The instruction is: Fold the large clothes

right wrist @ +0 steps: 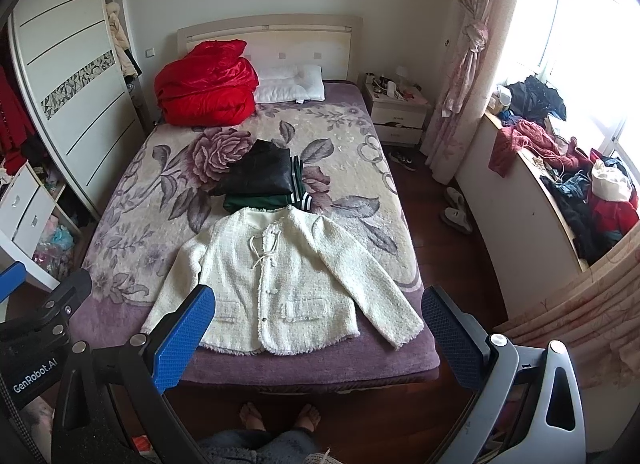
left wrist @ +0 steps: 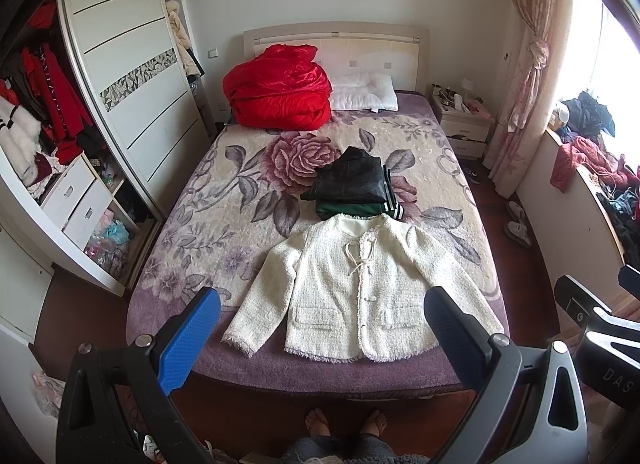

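Premises are a home bedroom: double bed (left wrist: 248,248) with headboard (left wrist: 332,34) and pillow (left wrist: 366,96), sliding-door wardrobe (left wrist: 132,76), bedside cabinet (left wrist: 464,124), curtained window (right wrist: 580,24).

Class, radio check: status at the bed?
Left gripper and right gripper open, empty. Cream jacket flat, unfolded. Folded clothes stack lies just beyond.

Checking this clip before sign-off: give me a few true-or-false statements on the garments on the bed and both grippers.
1. The cream tweed jacket lies spread flat, front up, at the foot of the floral blanket. True.
2. The left gripper clamps a sleeve. False: it is open, holding nothing.
3. A folded black leather garment tops a green one beyond the jacket. True.
4. The right gripper is shut. False: open.
5. The red quilt bundle sits on the floor. False: on the bed, beside the white pillow.
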### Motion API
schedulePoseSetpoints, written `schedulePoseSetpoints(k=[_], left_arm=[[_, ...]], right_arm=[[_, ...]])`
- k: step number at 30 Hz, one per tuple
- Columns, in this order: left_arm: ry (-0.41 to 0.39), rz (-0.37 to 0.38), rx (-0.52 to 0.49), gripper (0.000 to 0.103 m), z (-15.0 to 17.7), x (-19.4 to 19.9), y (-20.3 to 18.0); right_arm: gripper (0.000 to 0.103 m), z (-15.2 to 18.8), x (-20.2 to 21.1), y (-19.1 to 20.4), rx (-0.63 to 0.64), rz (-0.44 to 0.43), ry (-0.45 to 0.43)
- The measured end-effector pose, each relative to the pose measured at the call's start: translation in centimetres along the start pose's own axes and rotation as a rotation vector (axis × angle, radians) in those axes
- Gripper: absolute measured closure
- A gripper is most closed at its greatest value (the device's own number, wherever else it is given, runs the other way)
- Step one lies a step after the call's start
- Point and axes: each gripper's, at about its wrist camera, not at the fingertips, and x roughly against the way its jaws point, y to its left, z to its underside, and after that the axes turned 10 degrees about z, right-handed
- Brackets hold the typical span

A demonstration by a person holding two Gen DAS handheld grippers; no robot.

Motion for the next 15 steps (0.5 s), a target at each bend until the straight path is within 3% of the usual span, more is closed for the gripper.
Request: schedulePoseSetpoints(k=[15], left_arm=[[-0.009, -0.001, 0.000, 0.000, -0.40, 0.22, 0.25]], right_arm=[[0.000, -0.17, 0.18, 0.55, 0.001, -0.004, 0.000]])
